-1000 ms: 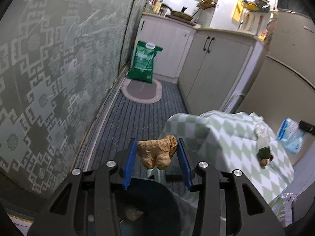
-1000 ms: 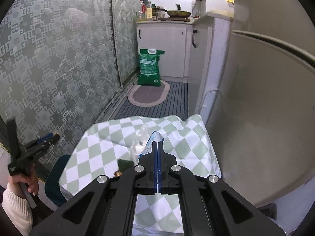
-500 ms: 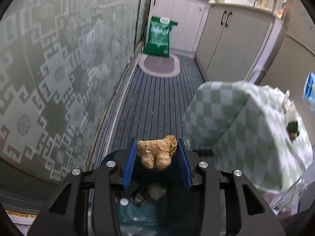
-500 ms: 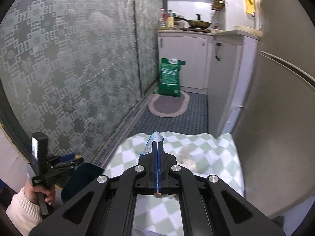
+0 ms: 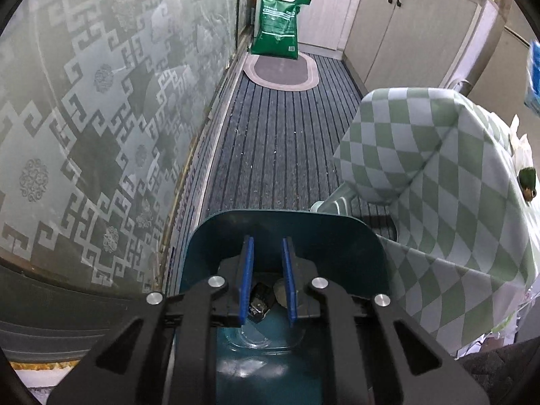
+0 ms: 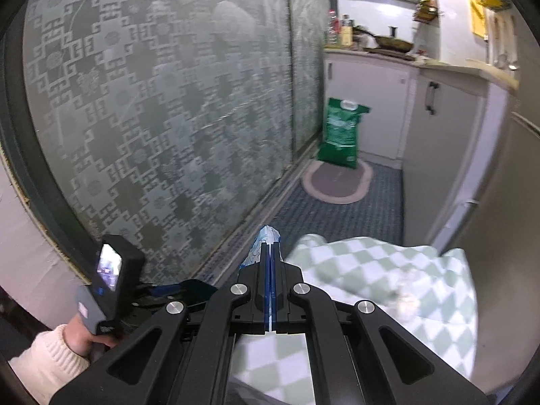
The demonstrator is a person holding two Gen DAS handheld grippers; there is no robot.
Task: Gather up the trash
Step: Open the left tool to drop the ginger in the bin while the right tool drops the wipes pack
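My left gripper (image 5: 267, 246) hangs open and empty over the dark teal trash bin (image 5: 287, 226) on the floor. Trash lies at the bin's bottom, among it a dark piece (image 5: 260, 302) and a pale lump (image 5: 279, 295). My right gripper (image 6: 270, 246) is shut on a blue and white plastic wrapper (image 6: 261, 238), held above the table's left end; the wrapper also shows in the left wrist view (image 5: 533, 74). More trash lies on the green-checked tablecloth (image 5: 438, 182): a dark green bit (image 5: 527, 177) and crumpled white paper (image 5: 519, 148).
A patterned glass sliding door (image 5: 101, 101) runs along the left. A green sack (image 5: 278, 23) and an oval mat (image 5: 281, 71) lie at the far end of the striped floor. Cabinets (image 5: 415, 30) stand to the right. The left hand-held unit shows in the right wrist view (image 6: 108, 270).
The left gripper has let go of the ginger piece, which has dropped out of its fingers into the bin. The right gripper has swung left with the wrapper, toward the bin.
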